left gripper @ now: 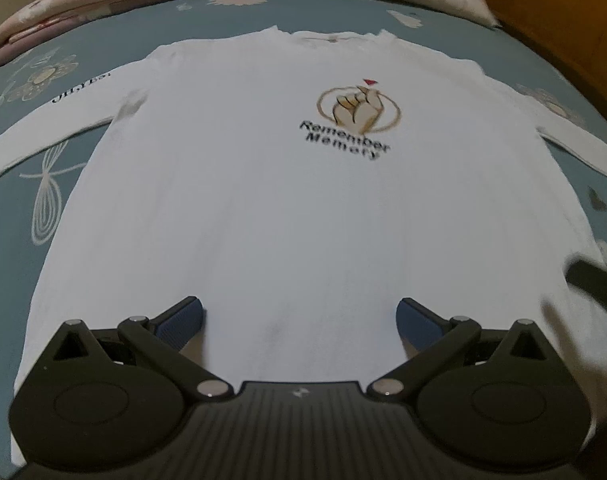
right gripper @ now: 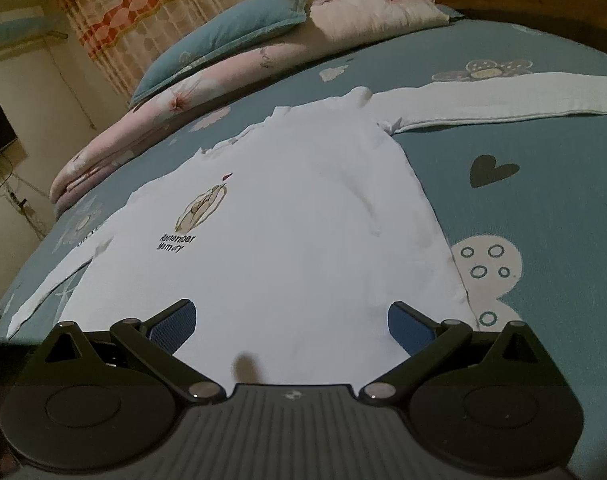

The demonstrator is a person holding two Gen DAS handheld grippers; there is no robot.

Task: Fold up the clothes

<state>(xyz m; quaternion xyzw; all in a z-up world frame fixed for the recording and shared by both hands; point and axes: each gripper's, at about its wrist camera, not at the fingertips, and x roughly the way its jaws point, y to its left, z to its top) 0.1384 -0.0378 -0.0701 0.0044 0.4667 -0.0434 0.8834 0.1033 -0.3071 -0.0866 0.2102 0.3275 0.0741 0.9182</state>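
A white long-sleeved shirt (left gripper: 263, 208) lies flat, front up, on a blue bedsheet, with a fist logo and "Remember Memory" print (left gripper: 357, 120). Both sleeves are spread out to the sides. My left gripper (left gripper: 299, 320) is open and empty, hovering over the shirt's lower hem near the middle. My right gripper (right gripper: 291, 322) is open and empty over the hem's right part, close to the shirt (right gripper: 283, 220). The right sleeve (right gripper: 495, 96) stretches away to the right. A blurred dark part of the right gripper (left gripper: 595, 284) shows at the left view's right edge.
The blue patterned bedsheet (right gripper: 543, 200) surrounds the shirt. A folded pink floral quilt (right gripper: 175, 120) and two pillows (right gripper: 231, 36) lie beyond the collar. A wooden headboard or wall (left gripper: 563, 12) stands at the far right. A curtain (right gripper: 163, 8) hangs behind.
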